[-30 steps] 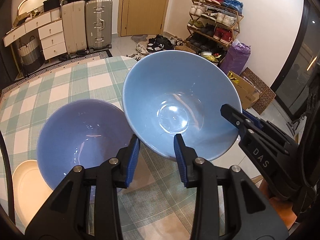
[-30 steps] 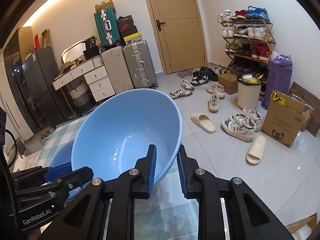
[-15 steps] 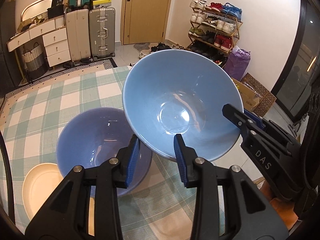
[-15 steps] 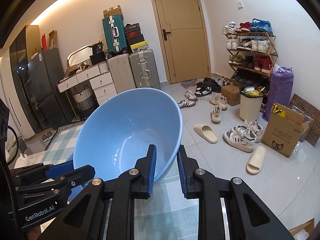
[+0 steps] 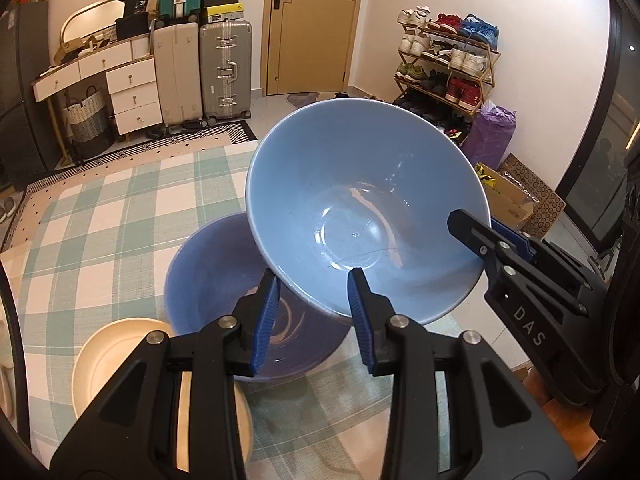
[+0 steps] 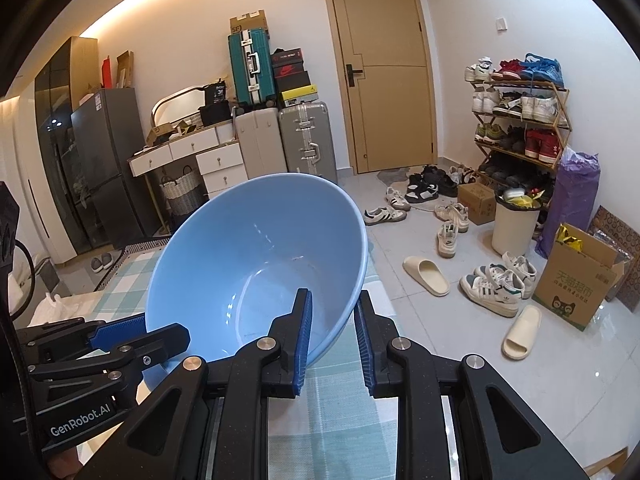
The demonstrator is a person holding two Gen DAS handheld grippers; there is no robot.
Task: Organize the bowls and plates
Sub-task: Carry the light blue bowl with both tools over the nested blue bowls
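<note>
Two grippers hold one light blue bowl (image 5: 368,224) by its rim, above the checked tablecloth (image 5: 100,216). The right gripper (image 6: 332,332) is clenched on the near edge of the rim, one pad inside the bowl and one outside. The left gripper (image 5: 312,304) also seems to pinch the rim at another place; in the right wrist view its blue pad lies against the bowl's lower left wall, though the exact contact is partly hidden.

The bowl is tilted, its mouth facing back toward both cameras, and it hangs in the air, not resting on anything. Directly below and a little to the left lies the darker blue bowl (image 5: 224,280) on the cloth, mouth up, partly covered by the lifted one. Beside it, nearer to the left hand, is a cream plate (image 5: 116,344).

The coming move probably depends on this: the lifted bowl must be levelled and lowered leftward into the darker bowl to nest.
</note>
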